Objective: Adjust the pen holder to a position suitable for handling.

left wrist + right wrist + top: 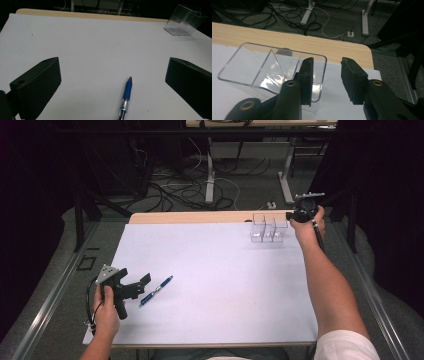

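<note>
Two grippers, both with jaws parted and empty: the left gripper (134, 287) has the blue pen (125, 99) lying between its jaws, while the right gripper (326, 80) straddles the clear organizer's (259, 72) end wall — squeezing there could tip it.

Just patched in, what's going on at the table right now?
A person holds a gripper in each hand. The left gripper is open, jaws either side of a blue pen lying on the white sheet, not yet gripping it. The right gripper is at the far right corner, open, with one jaw inside the clear divided container and one outside its wall.
</note>
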`<state>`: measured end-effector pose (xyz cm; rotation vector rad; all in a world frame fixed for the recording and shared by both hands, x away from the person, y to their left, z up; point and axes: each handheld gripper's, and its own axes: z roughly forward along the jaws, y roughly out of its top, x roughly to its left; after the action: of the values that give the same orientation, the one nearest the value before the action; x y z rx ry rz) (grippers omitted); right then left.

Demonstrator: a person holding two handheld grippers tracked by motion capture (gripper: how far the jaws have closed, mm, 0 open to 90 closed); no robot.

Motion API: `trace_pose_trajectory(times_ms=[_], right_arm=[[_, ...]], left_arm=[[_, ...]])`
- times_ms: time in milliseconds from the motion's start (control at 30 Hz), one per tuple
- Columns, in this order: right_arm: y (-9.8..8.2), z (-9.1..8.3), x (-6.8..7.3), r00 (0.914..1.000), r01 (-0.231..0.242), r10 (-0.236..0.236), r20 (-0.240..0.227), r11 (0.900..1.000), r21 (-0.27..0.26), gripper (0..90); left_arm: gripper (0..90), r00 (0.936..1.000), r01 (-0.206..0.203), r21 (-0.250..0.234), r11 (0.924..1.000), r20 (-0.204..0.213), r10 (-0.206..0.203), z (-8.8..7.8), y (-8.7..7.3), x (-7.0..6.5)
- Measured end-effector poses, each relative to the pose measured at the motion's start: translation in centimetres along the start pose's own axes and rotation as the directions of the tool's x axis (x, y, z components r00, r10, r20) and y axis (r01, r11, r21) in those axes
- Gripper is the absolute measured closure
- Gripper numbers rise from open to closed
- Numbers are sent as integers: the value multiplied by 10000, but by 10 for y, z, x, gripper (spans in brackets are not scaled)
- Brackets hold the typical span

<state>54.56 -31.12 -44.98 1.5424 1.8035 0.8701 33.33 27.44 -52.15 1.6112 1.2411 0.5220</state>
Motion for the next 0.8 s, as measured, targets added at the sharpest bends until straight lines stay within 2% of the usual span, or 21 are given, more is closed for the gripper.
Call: trace_pose_trajectory(times_ms=[67, 200, 267, 533, 567, 800], right_arm=[[-1, 2, -1, 10000, 49, -49, 38, 10000, 52, 674], [-6, 10, -6, 9998, -219, 216, 55, 9989, 411, 770], [-7, 12, -8, 9995, -308, 306, 52, 9985, 458, 789], [-9, 16, -10, 9983, -558, 565, -167, 9977, 378, 792], [-8, 16, -8, 9980, -548, 559, -310, 9978, 373, 792], [-10, 21, 1, 9980, -564, 581, -246, 9963, 652, 802]], left_arm=[[0, 10000, -29, -19, 10000, -8, 29, 0, 0, 0], [0, 10000, -10, 7, 10000, -40, 10, -1, -1, 0], [0, 10000, -13, 8, 10000, -46, 13, -1, -1, 0], [0, 10000, -13, 20, 10000, -68, 13, -1, -1, 1], [0, 10000, -13, 22, 10000, -73, 13, -1, -1, 1], [0, 10000, 7, 30, 10000, -56, -7, -1, -1, 0]])
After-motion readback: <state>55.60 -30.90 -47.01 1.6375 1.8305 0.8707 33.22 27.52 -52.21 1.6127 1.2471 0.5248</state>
